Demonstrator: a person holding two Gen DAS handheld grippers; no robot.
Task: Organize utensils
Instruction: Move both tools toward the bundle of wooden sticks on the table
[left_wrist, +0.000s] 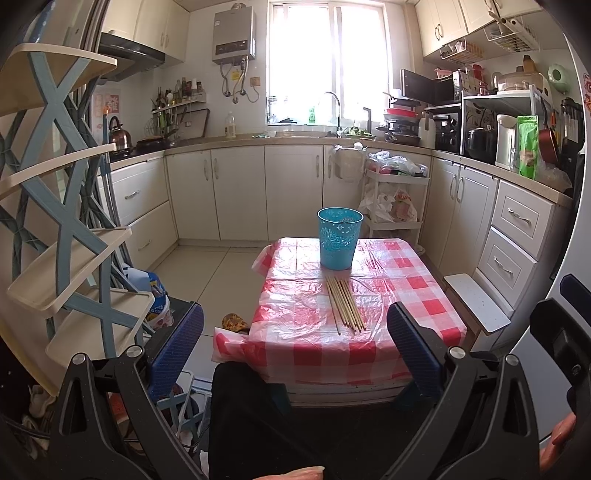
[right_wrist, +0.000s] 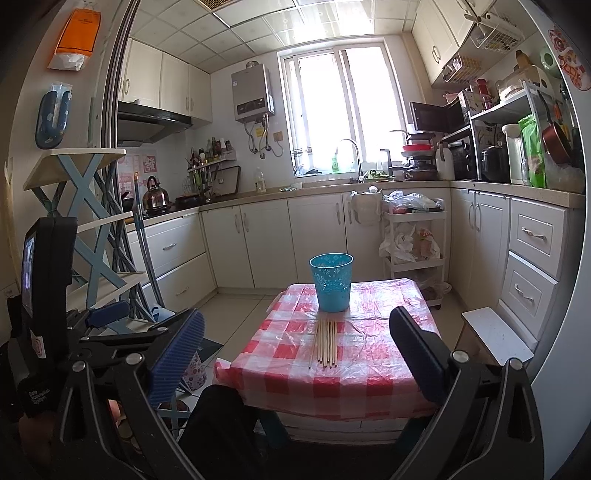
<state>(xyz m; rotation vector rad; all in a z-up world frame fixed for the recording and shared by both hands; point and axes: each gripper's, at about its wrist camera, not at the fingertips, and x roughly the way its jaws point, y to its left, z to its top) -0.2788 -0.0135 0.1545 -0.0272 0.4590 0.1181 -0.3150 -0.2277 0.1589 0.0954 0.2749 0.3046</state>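
Both wrist cameras hang back from the counter's (left_wrist: 424, 295) near edge, facing the window (left_wrist: 325, 62) wall. The right view sits slightly farther back. Both share the counter (right_wrist: 388, 350) and kitchen cabinets (right_wrist: 266, 243).

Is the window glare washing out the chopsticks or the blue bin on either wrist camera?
Left wrist view: window blown out white, yet chopsticks and blue bin stay sharp; plastic tablecloth shows mild sheen. Right wrist view: same blown window, chopsticks clear; fisheye bends the cabinets at the edges.

Left gripper (right_wrist: 48, 332) label reads "Data Acquisition System"
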